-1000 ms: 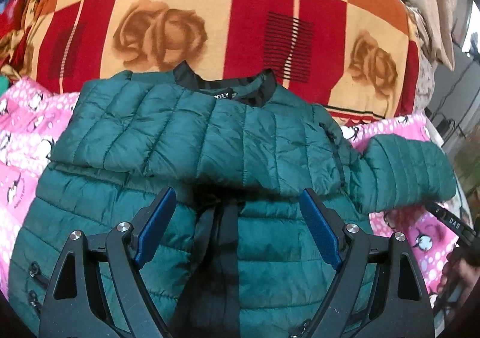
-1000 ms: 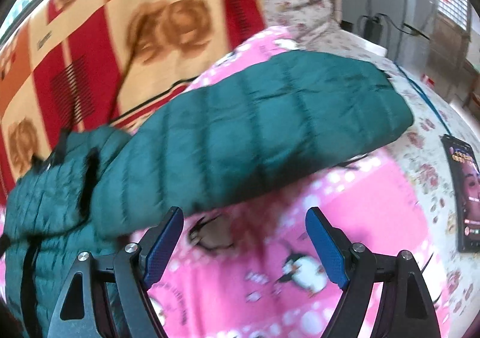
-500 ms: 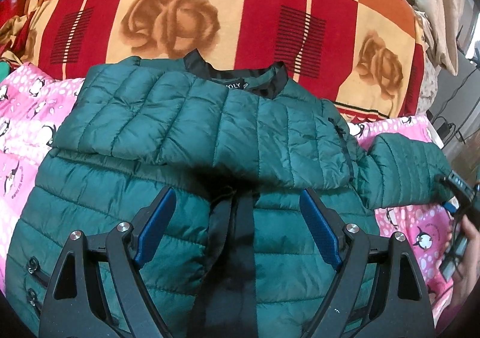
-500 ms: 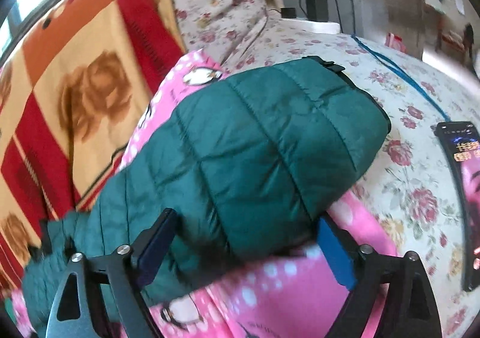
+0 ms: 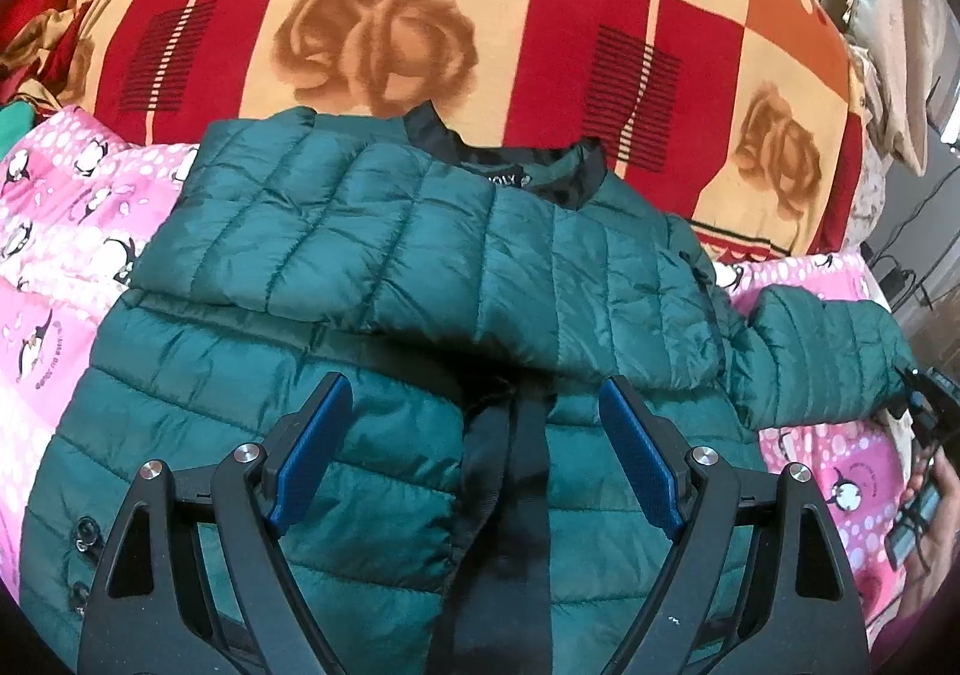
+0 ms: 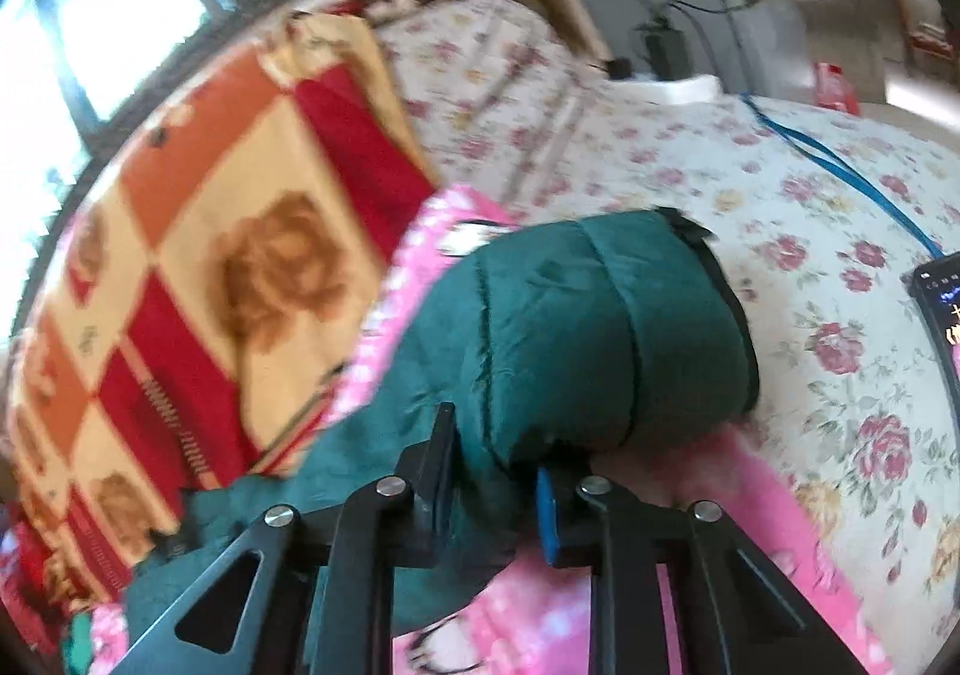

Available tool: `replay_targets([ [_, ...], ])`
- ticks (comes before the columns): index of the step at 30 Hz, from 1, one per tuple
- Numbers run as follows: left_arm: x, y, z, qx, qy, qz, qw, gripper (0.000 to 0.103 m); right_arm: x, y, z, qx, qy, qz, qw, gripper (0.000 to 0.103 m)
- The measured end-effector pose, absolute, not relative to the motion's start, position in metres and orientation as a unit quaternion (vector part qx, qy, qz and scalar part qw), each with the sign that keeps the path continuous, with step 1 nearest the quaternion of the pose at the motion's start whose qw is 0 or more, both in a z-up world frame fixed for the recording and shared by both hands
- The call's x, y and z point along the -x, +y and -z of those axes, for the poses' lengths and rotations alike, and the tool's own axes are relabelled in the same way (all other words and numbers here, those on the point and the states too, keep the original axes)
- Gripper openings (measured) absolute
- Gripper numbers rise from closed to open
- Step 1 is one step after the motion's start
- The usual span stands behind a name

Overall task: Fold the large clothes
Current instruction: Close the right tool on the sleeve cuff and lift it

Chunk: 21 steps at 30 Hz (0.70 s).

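A dark green quilted jacket (image 5: 420, 267) lies face up on a pink penguin blanket (image 5: 54, 231). Its left sleeve is folded across the chest. Its right sleeve (image 5: 822, 357) sticks out to the right. My left gripper (image 5: 474, 453) is open and empty, hovering over the jacket's front zip. My right gripper (image 6: 498, 471) is shut on the right sleeve (image 6: 594, 339) near its cuff, and shows at the sleeve's end in the left wrist view (image 5: 924, 399).
A red, orange and cream rose blanket (image 5: 480, 15) is piled behind the jacket. A floral sheet (image 6: 840, 255) covers the bed to the right, with a phone (image 6: 942, 309) and a blue cord (image 6: 840, 165) on it.
My right gripper moved in over the right sleeve and closed on it near the cuff. My left gripper stayed open above the jacket, shifting slightly.
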State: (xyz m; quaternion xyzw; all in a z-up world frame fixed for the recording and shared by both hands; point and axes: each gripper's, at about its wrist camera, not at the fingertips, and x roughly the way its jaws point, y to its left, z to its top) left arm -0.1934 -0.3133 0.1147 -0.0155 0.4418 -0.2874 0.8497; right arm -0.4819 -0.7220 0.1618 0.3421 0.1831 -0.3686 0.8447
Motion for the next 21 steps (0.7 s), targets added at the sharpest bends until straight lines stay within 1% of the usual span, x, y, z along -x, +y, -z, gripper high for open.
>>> replay_targets([
  [7,0.195,-0.296,-0.131,0.019,0.421,0.289,0.86,0.085,0.442,-0.658,-0.186,-0.293,0.199,0.289,0.89,0.02],
  [9,0.193,-0.287,-0.136,0.027,0.416,0.285,0.863,0.085,0.422,-0.636,-0.188,-0.272,0.212,0.265,0.901,0.015],
  [10,0.193,-0.282,-0.138,0.031,0.414,0.283,0.865,0.085,0.412,-0.625,-0.189,-0.263,0.218,0.252,0.905,0.015],
  [15,0.185,-0.257,-0.143,0.052,0.411,0.268,0.87,0.085,0.375,-0.592,-0.183,-0.238,0.237,0.217,0.916,0.014],
  [21,0.177,-0.236,-0.14,0.07,0.412,0.255,0.872,0.085,0.343,-0.567,-0.155,-0.233,0.281,0.19,0.911,0.014],
])
